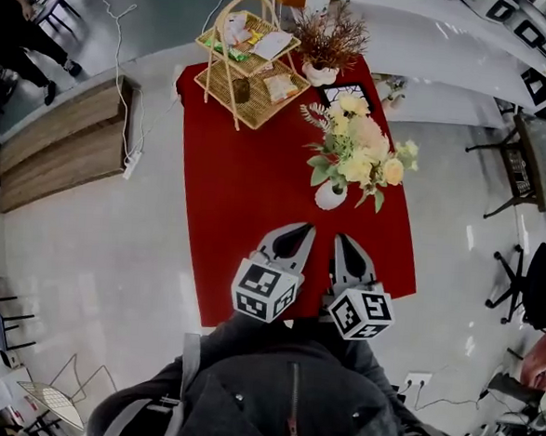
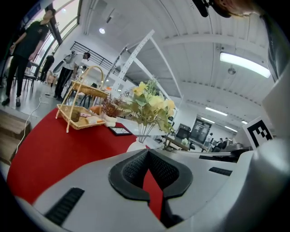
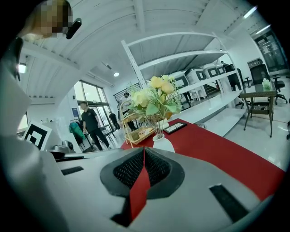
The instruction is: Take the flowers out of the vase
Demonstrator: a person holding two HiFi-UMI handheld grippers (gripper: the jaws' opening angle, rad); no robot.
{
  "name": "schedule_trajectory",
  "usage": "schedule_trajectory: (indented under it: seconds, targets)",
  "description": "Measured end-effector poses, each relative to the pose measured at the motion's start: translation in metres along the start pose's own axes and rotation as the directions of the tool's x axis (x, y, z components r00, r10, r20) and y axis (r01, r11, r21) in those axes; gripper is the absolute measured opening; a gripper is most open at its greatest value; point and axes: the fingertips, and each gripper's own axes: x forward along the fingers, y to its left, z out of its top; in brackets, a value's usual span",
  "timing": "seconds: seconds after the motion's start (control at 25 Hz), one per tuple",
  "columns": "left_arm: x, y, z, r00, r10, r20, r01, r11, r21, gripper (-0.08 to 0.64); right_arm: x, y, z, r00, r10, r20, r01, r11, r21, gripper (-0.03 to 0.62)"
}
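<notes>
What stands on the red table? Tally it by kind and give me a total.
White vases: 2 (flower vase, dried-plant vase)
Two-tier wicker stand: 1
Black-framed tablet: 1
Total: 4

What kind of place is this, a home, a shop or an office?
Most likely an open office or lab space, not a home: tall white shelving, an office chair at a desk, and long ceiling strip lights. The red-covered table looks staged.
</notes>
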Motion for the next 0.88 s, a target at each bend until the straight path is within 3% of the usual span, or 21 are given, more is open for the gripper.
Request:
schedule_trajectory:
  seconds: [0.6, 0.88]
  targets:
    - [0.011, 0.007, 0.009, 0.985, 0.168, 0.042, -0.166, 0.985, -0.043, 0.008, 0.021, -0.011, 0.02, 0.988, 0.149, -0.028, -0.15, 0.988, -0.025, 0.012]
    - [0.025, -0.005, 0.015, 0.979, 0.194, 0.056, -0.192, 0.981, -0.038, 0.008, 0.031, -0.033, 0.029, 0.991, 0.136, -0.018, -0.137, 0.99, -0.041, 0.012]
